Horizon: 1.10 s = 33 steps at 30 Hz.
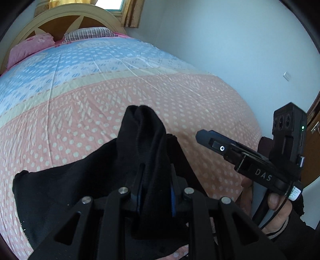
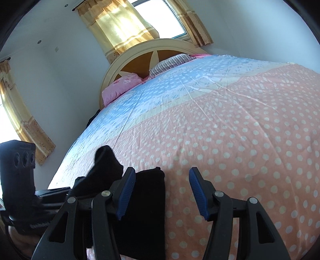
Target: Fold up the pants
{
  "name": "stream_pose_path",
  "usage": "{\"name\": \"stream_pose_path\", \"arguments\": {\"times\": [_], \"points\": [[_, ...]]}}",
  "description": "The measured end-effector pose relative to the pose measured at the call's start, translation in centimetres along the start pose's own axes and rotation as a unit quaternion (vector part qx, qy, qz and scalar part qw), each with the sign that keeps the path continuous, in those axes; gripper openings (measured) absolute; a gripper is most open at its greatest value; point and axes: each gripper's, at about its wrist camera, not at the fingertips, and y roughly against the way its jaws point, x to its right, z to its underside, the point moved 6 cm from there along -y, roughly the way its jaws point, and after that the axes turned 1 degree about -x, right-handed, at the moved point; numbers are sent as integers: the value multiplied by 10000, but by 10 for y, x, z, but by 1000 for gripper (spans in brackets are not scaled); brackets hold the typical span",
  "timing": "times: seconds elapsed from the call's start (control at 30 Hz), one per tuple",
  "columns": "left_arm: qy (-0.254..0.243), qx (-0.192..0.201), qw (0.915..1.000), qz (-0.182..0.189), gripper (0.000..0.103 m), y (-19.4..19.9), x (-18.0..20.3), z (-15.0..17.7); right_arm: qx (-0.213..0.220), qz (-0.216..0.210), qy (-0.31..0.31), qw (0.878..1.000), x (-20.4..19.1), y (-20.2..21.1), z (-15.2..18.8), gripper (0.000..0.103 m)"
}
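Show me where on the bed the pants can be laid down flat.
Free: the pink dotted bedspread ahead and right of the open right hand-held gripper, and the blue band up to the pillows. Crowded: the near left edge, where the black pants bunch in the shut left hand-held gripper.

1 pair of black pants [image 1: 84, 192] lies at 6 o'clock on 1 bed [image 2: 230, 130]. 2 pillows sit at 11 o'clock: 1 pink pillow [image 2: 120, 88] and 1 striped pillow [image 2: 172, 62]. 2 grippers show: the left gripper [image 1: 155, 192] and the right gripper [image 2: 160, 192]. 2 curtained windows: 1 window [image 2: 160, 18] at 12, 1 side window [image 2: 8, 124] at 9.
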Motion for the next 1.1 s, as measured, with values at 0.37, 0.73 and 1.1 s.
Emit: {"name": "stream_pose_path", "arguments": {"times": [0.37,0.73,1.1], "points": [[-485,502,9976,28,63,28,27,1,19,-56,-398,9992,17,2,-4,58],[113,816,9888,-1246,77,57,-81,33,-614,-630,537,9947,-58,11,21,58],[848,802,9836,-1379,78,53,-129,64,-1324,58,624,9892,-26,6,53,18]]}}
